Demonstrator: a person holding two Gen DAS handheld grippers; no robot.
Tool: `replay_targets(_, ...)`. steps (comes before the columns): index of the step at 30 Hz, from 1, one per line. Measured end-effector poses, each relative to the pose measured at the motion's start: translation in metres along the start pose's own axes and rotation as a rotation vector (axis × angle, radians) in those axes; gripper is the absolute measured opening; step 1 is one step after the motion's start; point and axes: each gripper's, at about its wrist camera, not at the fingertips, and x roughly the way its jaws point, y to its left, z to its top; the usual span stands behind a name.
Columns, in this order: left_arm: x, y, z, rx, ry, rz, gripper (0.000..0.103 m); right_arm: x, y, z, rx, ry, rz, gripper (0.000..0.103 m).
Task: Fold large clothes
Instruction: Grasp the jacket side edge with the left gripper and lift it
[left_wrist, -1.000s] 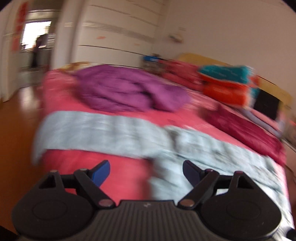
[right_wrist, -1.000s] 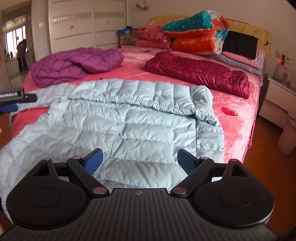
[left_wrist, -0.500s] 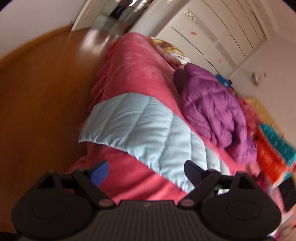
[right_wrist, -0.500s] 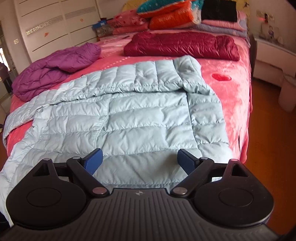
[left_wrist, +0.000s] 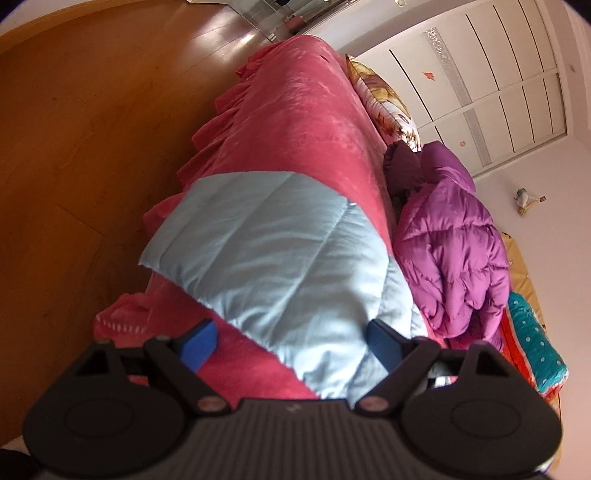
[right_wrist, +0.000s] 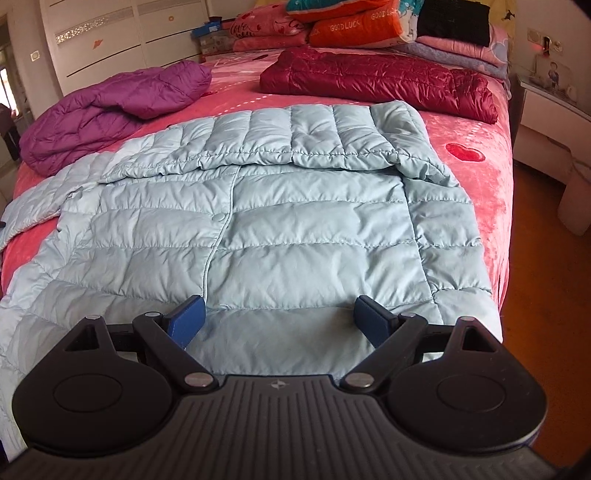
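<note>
Blue jacket (right_wrist: 295, 229) is spread on the bed (right_wrist: 476, 177), one sleeve (right_wrist: 314, 136) folded across; the other sleeve (left_wrist: 258, 251) remains. Left gripper (left_wrist: 291, 341) and right gripper (right_wrist: 277, 319) are held wide, fingers empty.

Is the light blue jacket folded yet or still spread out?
Mostly spread: light blue jacket lies flat on the bed, only one sleeve folded across its top.

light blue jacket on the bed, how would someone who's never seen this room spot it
Start at the big bed with the pink cover. Three puffy quilted jackets lie on it; the light blue jacket is nearest the foot, spread flat, one sleeve hanging over the side. The purple jacket is bunched up and the dark red jacket is folded.
</note>
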Motion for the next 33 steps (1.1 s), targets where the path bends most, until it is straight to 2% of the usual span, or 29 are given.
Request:
replay_targets(4, 0.004, 0.003, 0.006, -0.02, -0.017, -0.004, 0.087, 0.002, 0.0, 0.001, 0.005, 0.005, -0.005, 0.103)
replay_targets(9, 0.008, 0.001, 0.013, -0.026, -0.044, -0.005, 0.078, 0.004, 0.005, 0.001, -0.027, 0.0, -0.002, 0.103)
replay_targets(15, 0.007, -0.001, 0.016, -0.025, -0.074, 0.015, 0.052, 0.004, 0.011, 0.003, -0.063, -0.012, 0.016, 0.103)
replay_targets(17, 0.004, -0.002, 0.017, -0.013, -0.092, 0.0, 0.033, 0.004, 0.012, 0.004, -0.074, -0.022, 0.021, 0.103)
replay_targets(20, -0.002, -0.011, 0.015, 0.031, -0.111, -0.017, 0.019, 0.002, 0.014, 0.005, -0.085, -0.052, 0.026, 0.103)
replay_targets(26, -0.017, -0.043, 0.005, 0.206, -0.169, -0.054, 0.012, 0.001, 0.013, 0.01, -0.085, -0.091, 0.041, 0.103)
replay_targets(33, -0.035, -0.074, -0.018, 0.367, -0.173, -0.128, 0.011, 0.005, 0.01, 0.014, -0.06, -0.124, 0.039, 0.103)
